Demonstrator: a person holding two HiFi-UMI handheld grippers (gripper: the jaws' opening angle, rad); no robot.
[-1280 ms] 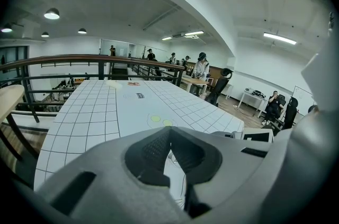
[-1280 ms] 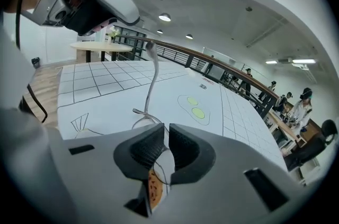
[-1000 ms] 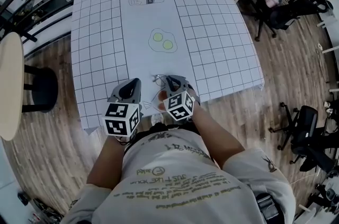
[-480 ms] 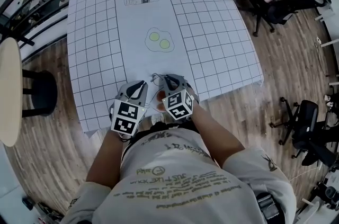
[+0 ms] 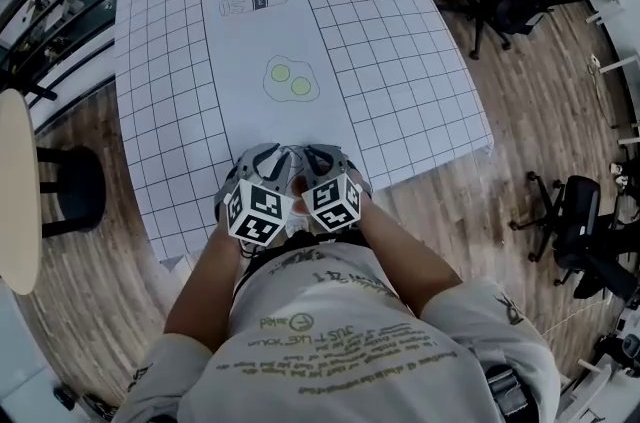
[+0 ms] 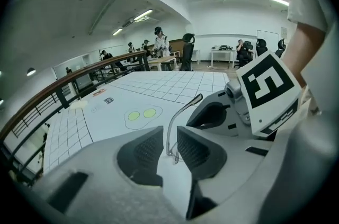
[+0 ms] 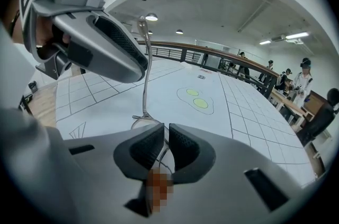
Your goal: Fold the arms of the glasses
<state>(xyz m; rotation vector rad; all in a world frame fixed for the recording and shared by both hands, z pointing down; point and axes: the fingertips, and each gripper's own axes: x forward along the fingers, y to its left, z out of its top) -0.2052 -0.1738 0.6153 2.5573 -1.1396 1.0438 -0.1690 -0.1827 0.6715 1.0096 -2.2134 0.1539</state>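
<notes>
**Left gripper [image 6: 170, 139] on the temple arm, right gripper [image 7: 166, 139] on the frame**

Left gripper: jaws drawn in to a narrow slot, with the thin wire temple arm [image 6: 180, 114] standing in it. It looks pinched near its lower end. The arm rises out of the slot and curves off toward the right gripper, which sits just beside it.

Right gripper: jaws pressed nearly together on the glasses [image 7: 144, 121], gripping thin frame wire. One lens rim shows just ahead of the pads, and the upright arm climbs from there to the left gripper's jaw.

In the head view both grippers sit side by side at the near edge of the table [image 5: 400, 61], close to the body. They cover the glasses, so I can't tell whether the frame rests on the table or is lifted.

My read: the arm is not folded yet and the fold is about to start.

Risks:
- Wire arm bends if the left gripper pushes off the hinge axis.
- Arm slips out of the pads, since the contact patch is tiny.
- Frame twists in the right pinch because it's held on thin wire only.
- Gripper bodies may collide mid-swing, as there's almost no clearance between them.
- If dropped here, the glasses could go over the table edge.
</notes>
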